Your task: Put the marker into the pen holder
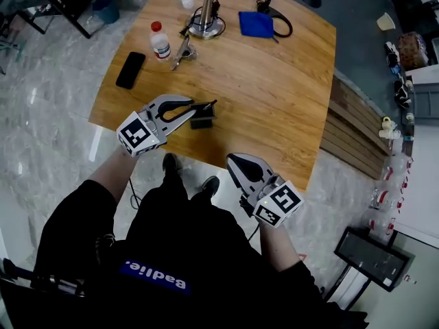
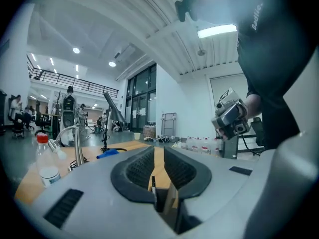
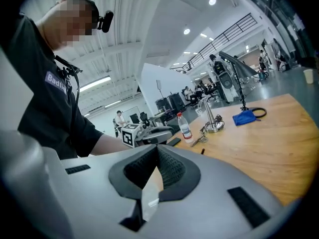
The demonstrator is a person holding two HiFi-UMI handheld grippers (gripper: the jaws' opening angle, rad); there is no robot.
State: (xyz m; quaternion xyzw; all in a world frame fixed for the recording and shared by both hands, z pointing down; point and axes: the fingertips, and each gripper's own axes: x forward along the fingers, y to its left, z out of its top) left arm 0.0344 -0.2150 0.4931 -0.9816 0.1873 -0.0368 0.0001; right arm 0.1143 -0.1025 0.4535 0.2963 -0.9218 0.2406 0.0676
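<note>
A small black pen holder (image 1: 202, 123) stands near the front edge of the wooden table (image 1: 274, 101). The thin black marker (image 1: 208, 105) sticks out of its top, leaning to the right. My left gripper (image 1: 194, 107) is right beside the holder, its tips close to the marker. In the left gripper view the jaws (image 2: 158, 151) stand a little apart, and the marker (image 2: 153, 183) shows through the gap with wood visible on either side. My right gripper (image 1: 232, 160) hangs off the table's front edge, shut and empty, its pads meeting (image 3: 157, 151).
Farther back on the table are a water bottle (image 1: 160, 41), a black phone (image 1: 130, 69), a metal lamp base (image 1: 206, 22) with cables, and a blue cloth (image 1: 256, 23). Bare wood lies to the right of the holder. Below the table edge are my legs.
</note>
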